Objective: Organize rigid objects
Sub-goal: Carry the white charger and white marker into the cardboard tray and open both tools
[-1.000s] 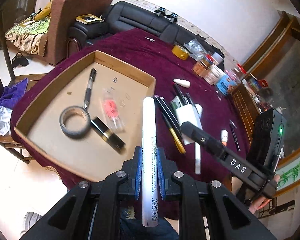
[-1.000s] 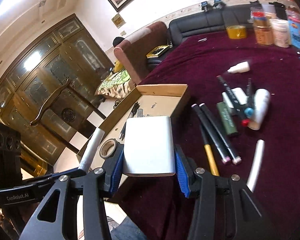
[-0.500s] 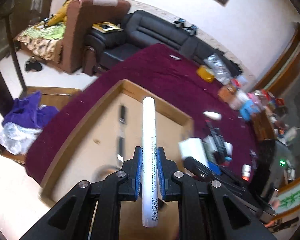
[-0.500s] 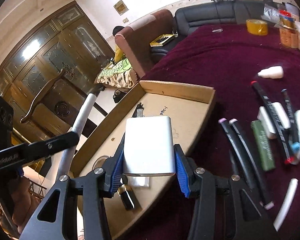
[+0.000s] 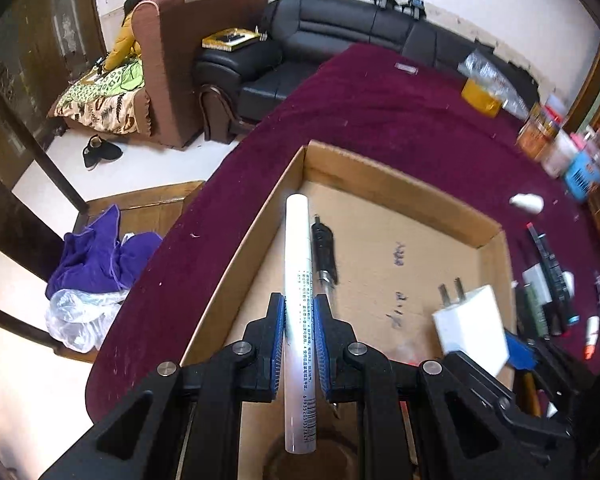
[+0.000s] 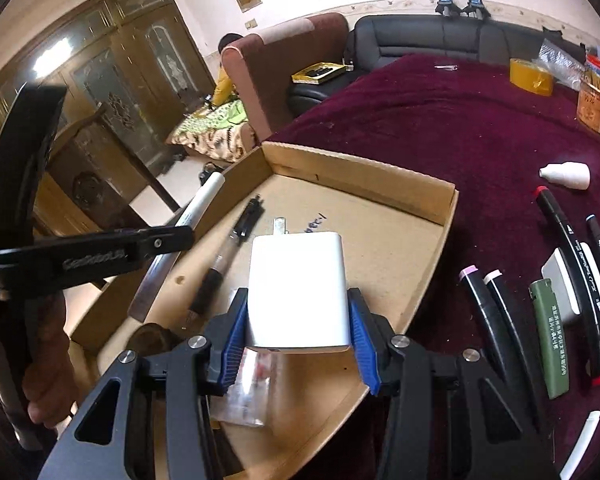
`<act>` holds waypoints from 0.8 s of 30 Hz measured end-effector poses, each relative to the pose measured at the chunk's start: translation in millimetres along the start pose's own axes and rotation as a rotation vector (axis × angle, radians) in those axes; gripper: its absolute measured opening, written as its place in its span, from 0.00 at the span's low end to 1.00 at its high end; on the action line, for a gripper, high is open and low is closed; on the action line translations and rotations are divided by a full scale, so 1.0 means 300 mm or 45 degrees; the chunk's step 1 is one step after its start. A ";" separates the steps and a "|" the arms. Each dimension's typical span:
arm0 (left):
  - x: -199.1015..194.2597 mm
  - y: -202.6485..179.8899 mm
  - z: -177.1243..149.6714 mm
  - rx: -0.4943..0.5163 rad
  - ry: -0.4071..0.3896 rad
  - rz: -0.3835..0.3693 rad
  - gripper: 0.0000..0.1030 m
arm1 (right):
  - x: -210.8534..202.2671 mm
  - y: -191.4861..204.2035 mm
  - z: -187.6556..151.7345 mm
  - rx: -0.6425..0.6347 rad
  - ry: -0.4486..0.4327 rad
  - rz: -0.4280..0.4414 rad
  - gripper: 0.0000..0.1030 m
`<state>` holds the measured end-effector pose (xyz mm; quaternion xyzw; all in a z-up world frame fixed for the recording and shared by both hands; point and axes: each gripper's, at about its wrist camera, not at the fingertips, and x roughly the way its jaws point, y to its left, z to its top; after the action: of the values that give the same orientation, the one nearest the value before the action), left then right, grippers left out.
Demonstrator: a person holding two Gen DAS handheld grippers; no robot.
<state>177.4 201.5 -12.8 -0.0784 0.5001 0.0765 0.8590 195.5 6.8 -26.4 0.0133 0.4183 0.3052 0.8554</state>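
Over the cardboard tray [image 5: 384, 188] on the maroon tablecloth [image 5: 380, 112], we are holding both grippers at once. Our left gripper [image 5: 299, 344] is clamping a white tube [image 5: 298, 280] between its blue pads [image 5: 278, 340]; the tube is pointing away from us along the tray's left wall, its far tip sitting near the tray's far-left corner. Our right gripper [image 6: 298, 328] is squeezing a white charger [image 6: 298, 292] by its two side faces, prongs pointing to the far side, above the middle of the tray floor. From the left wrist view we are seeing that same charger at the right, tilted, prongs up and away.

Inside the tray, a black pen [image 5: 324, 256] is lying just right of the tube, roughly parallel to it. A clear plastic packet [image 6: 250, 388] is sitting on the tray floor under the right gripper, blurred. A dark roll of tape [image 6: 154, 338] is showing at the tray's near-left end, mostly hidden by the gripper.

Right of the tray, still on the cloth, we are seeing two black markers [image 6: 496, 320] with pale caps side by side, a green lighter [image 6: 550, 340] just right of them, more markers lying across a white block [image 6: 564, 284], and a small white bottle [image 6: 566, 176] lying on its side farther off. A yellow tape roll [image 6: 530, 76] is sitting at the far right.
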 end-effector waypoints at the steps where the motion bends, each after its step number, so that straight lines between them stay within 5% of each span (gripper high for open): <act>1: 0.011 -0.006 0.002 0.010 0.019 0.018 0.14 | 0.002 0.004 -0.002 -0.008 0.001 -0.012 0.45; 6: 0.065 -0.041 -0.004 0.095 0.075 0.092 0.14 | 0.006 0.025 -0.012 -0.059 -0.002 -0.087 0.45; 14: 0.083 -0.037 0.007 0.081 0.103 0.072 0.15 | 0.020 0.041 -0.014 -0.099 -0.010 -0.142 0.46; 16: 0.080 -0.029 0.008 0.060 0.114 0.066 0.24 | 0.015 0.029 -0.015 -0.076 -0.014 -0.121 0.46; 18: 0.071 -0.006 0.009 0.014 0.097 0.080 0.45 | 0.013 0.018 -0.012 -0.053 -0.017 -0.097 0.46; 24: -0.016 0.012 -0.007 -0.050 0.037 0.043 0.51 | -0.031 0.004 -0.007 -0.003 -0.063 -0.023 0.55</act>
<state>172.5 204.5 -9.7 -0.0878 0.5122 0.0996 0.8485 189.1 2.3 -20.7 0.0161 0.3968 0.2974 0.8682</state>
